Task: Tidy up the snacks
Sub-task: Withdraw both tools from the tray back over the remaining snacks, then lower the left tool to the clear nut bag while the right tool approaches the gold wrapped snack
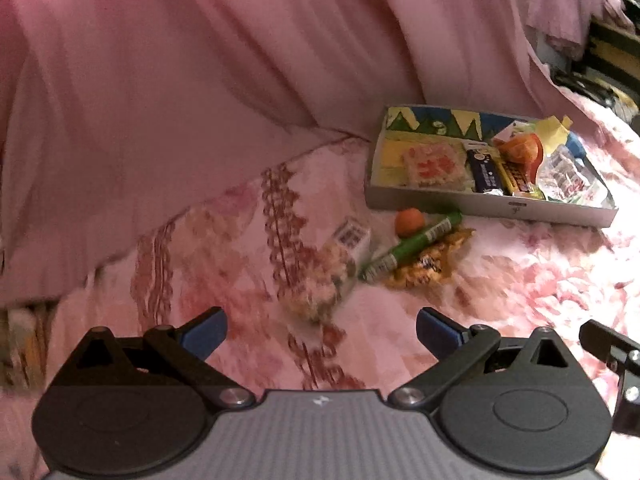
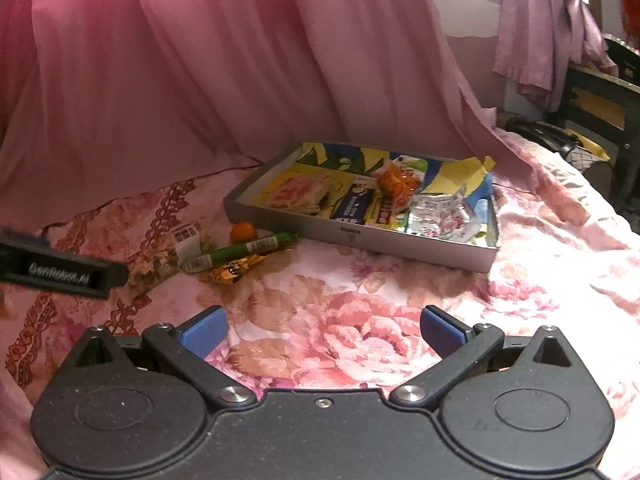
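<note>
A pink flowered bedspread [image 2: 340, 280] covers the bed, with a pink curtain [image 2: 180, 60] hanging along its far side. Nearest, the left gripper [image 1: 320, 330] and the right gripper [image 2: 324, 330] both hover above the cloth with their blue pads spread wide, holding nothing. Beyond them a small group of loose snacks lies on the bedspread: a clear packet with a white label [image 2: 168, 260] on the left, then a green tube [image 2: 244, 250] resting across a yellow packet [image 2: 232, 270], with a small orange ball [image 2: 243, 231] just behind the tube. Farther still sits a shallow grey tray [image 2: 360, 236], already holding several wrapped snacks, among them a dark blue bar [image 2: 354, 206], an orange wrapper [image 2: 396, 184] and a silver packet [image 2: 440, 216].
</note>
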### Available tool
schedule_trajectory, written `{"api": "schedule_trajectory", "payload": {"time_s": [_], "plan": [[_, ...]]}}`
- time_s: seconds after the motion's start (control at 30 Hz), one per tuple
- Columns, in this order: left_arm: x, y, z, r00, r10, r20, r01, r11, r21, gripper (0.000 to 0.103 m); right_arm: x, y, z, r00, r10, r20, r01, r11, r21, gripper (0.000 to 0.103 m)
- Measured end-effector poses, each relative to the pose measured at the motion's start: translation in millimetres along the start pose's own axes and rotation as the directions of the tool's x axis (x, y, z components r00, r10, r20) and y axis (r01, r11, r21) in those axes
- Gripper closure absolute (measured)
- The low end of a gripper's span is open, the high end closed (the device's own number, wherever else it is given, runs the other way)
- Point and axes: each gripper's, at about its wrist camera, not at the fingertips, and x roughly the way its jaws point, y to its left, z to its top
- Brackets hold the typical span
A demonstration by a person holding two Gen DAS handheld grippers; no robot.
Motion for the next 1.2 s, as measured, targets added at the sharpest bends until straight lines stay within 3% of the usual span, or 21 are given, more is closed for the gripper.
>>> {"api": "schedule_trajectory", "payload": {"time_s": [0.2, 0.47, 0.93, 1.1, 1.2], "plan": [[16, -4, 18, 0.996, 0.076, 0.046, -0.080, 0.992, 0.099, 0.000, 26, 4, 10, 1.000, 0.003, -0.023, -0.003, 1.000, -0.029, 0.001], [49, 31, 28, 0.998, 0.046, -0.051, -0.048, 0.998, -0.028, 0.000, 62, 13, 16, 0.998, 0.039, -0.043, -0.040, 0.999, -0.013, 0.001], [99, 75, 22, 0.977, -0.034, -0.210, -0.005, 0.983, -0.183, 0.000, 107, 38, 17, 0.991, 0.123, -0.054, -0.124, 0.992, -0.012, 0.001], [110, 85, 22, 0.973, -0.020, -0.229, -0.028, 0.978, -0.207, 0.000, 125, 40, 16, 0.982, 0.173, -0.073, -0.172, 0.985, 0.016, 0.001], [111, 72, 24, 0.976, -0.065, -0.210, 0.033, 0.988, -0.152, 0.000, 134, 42, 19, 0.974, 0.212, -0.074, -0.210, 0.977, 0.040, 0.001]]}}
